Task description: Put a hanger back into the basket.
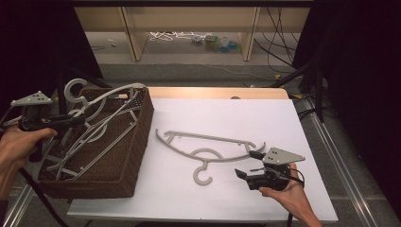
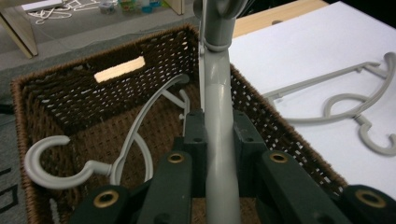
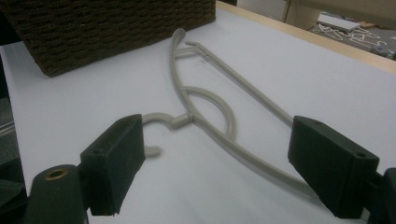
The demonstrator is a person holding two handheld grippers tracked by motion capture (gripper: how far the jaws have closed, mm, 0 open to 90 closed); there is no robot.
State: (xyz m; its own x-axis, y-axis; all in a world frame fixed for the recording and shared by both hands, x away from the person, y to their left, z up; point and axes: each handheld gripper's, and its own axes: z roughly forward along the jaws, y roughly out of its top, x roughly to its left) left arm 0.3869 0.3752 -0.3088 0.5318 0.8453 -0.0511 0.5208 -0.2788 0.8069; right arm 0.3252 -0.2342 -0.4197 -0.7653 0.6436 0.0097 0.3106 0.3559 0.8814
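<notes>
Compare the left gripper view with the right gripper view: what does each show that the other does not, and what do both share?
Left gripper view: the left tool shut on a grey hanger above the wicker basket, plus the basket's inside, where another hanger lies with its hook by the side wall.

Right gripper view: the right tool, jaws open and holding nothing, low over the white table top near the loose hanger's hook.

Both: the brown wicker basket, the loose grey hanger lying flat on the table, and the white table top.
</notes>
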